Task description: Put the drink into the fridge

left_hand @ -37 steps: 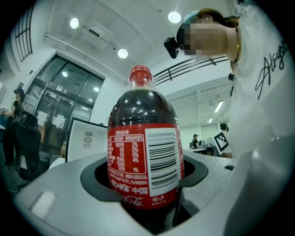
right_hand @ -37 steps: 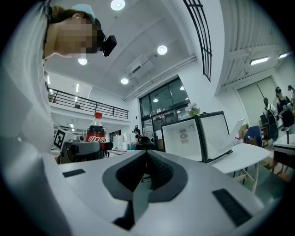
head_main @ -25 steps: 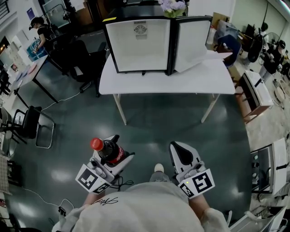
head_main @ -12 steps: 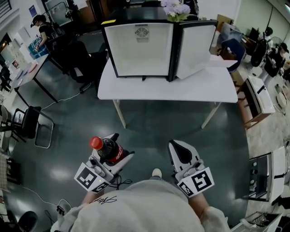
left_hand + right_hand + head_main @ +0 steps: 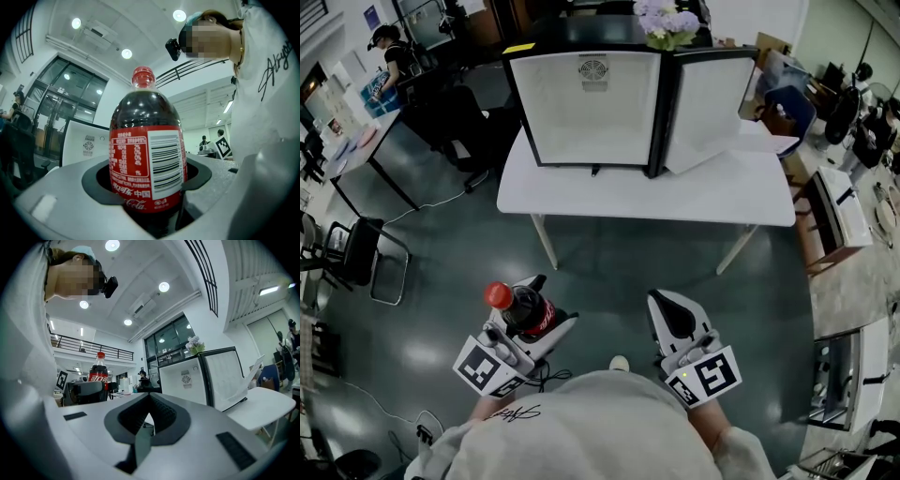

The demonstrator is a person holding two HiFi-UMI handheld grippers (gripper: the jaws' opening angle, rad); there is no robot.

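Pads of the left gripper (image 5: 149, 208) are clamped on the lower body of the Coca-Cola bottle (image 5: 146, 154), upright between them, red cap up. The right gripper (image 5: 149, 417) is pinched closed on nothing. The mini fridge (image 5: 581, 94) sits well ahead on the white table (image 5: 647, 192), door open.

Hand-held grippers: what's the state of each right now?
Left hand-held gripper: closed on the cola bottle.
Right hand-held gripper: closed, nothing between its jaws.

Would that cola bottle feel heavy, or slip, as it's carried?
The cola bottle looks nearly full, so probably hefty for its size. Its smooth round body might twist, though the left tool clamps its lower part.
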